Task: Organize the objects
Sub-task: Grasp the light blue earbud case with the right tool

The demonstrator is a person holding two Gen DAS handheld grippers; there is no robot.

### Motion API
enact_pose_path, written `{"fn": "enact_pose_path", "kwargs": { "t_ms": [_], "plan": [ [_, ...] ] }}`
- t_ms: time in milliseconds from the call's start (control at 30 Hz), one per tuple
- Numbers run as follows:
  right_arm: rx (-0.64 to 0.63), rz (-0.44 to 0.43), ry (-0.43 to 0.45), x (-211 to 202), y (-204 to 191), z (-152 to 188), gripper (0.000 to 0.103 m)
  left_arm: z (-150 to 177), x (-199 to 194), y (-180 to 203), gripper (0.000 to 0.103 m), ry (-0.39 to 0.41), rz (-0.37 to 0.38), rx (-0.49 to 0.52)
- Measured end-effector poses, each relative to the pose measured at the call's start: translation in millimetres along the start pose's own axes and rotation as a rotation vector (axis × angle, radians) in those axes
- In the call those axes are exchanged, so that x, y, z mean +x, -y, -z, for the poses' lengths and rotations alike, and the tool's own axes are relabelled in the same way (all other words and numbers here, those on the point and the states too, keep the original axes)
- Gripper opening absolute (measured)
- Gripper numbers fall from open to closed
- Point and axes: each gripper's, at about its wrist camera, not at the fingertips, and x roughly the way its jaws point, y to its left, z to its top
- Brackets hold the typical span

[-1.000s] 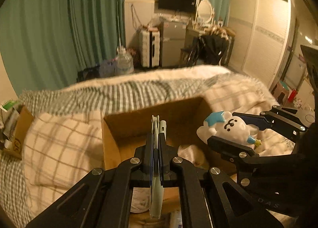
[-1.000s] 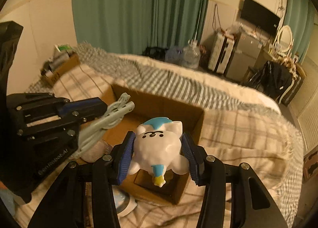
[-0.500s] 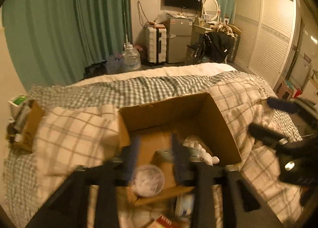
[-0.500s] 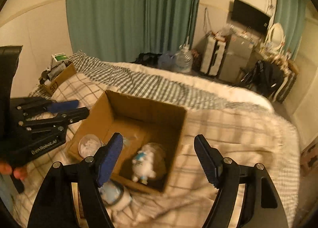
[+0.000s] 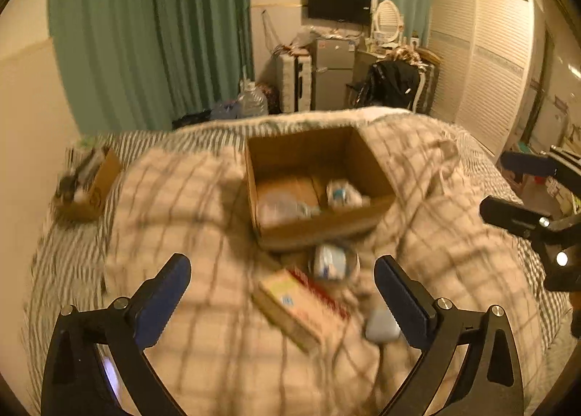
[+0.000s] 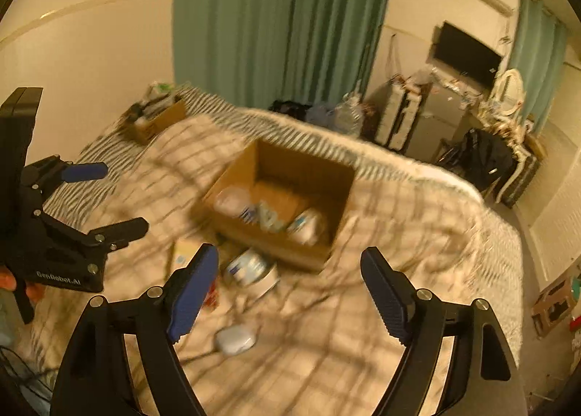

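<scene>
Open brown cardboard box (image 5: pixel 312 176) mid-bed on the checked quilt (image 5: pixel 189 205), already holding several pale items. Left outside, just near of it: round white tub (image 6: pixel 250 269), flat yellow-red packet (image 5: pixel 297 303), small white case (image 6: pixel 235 339). Left hand-held gripper (image 5: pixel 281 301) and right hand-held gripper (image 6: pixel 290 298) both opening wide, nothing between either's jaws.

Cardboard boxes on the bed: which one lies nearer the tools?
The larger open cardboard box mid-bed; the smaller cardboard box sits far off at the bed's left edge.

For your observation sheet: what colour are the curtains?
Green curtains, clearest in the right wrist view.
</scene>
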Motion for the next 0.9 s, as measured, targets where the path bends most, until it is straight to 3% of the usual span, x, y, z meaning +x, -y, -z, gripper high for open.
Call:
{"fn": "enact_pose_path", "kwargs": {
  "t_ms": [167, 233, 400, 500, 733, 800, 900],
  "plan": [
    [-0.013, -0.048, -0.086, 39, -29, 50, 0.081, 51, 17, 4, 0.103, -0.026, -0.063, -0.077],
    [-0.017, -0.064, -0.155, 64, -37, 67, 0.080, 65, 29, 8, 0.103, -0.062, -0.068, -0.062],
    [-0.087, -0.062, -0.318, 120, -54, 95, 0.079, 76, 51, 1, 0.103, -0.125, -0.084, -0.062],
    [-0.088, -0.085, -0.387, 141, -55, 101, 0.071, 80, 57, -8, 0.103, -0.125, -0.099, -0.082],
    [-0.109, -0.088, -0.476, 174, -58, 117, 0.066, 85, 71, -25, 0.103, -0.169, -0.076, -0.149],
    [-0.112, -0.074, -0.474, 175, -57, 120, 0.056, 87, 71, -24, 0.103, -0.170, -0.068, -0.149],
    [-0.107, -0.060, -0.440, 165, -54, 119, 0.056, 89, 69, -19, 0.103, -0.174, -0.074, -0.134]
  ]
}}
